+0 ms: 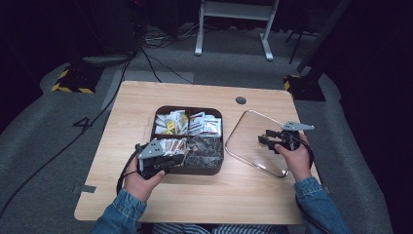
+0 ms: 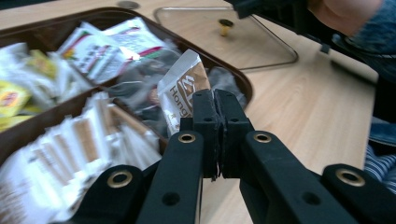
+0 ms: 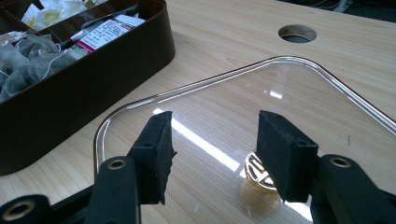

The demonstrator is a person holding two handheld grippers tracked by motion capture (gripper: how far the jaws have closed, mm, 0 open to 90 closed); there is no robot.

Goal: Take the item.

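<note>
A dark brown compartment box [image 1: 187,108] of sachets and tea bags stands mid-table. My left gripper [image 2: 215,95] is over its near side [image 1: 181,158], shut on the edge of a brown and white sachet [image 2: 180,91] that stands tilted above the box's contents. To the right lies a clear glass lid [image 1: 246,129] flat on the table. My right gripper [image 3: 215,135] hovers low over it [image 1: 263,139], open, its jaws apart on either side of the lid's gold knob [image 3: 258,176] without touching it.
The box [image 3: 84,93] holds white and yellow packets at the back and dark mesh tea bags [image 3: 32,60] on the near right. A round cable hole [image 3: 297,33] sits in the wooden table [image 1: 195,195] behind the lid. The person's denim sleeves come in at the front edge.
</note>
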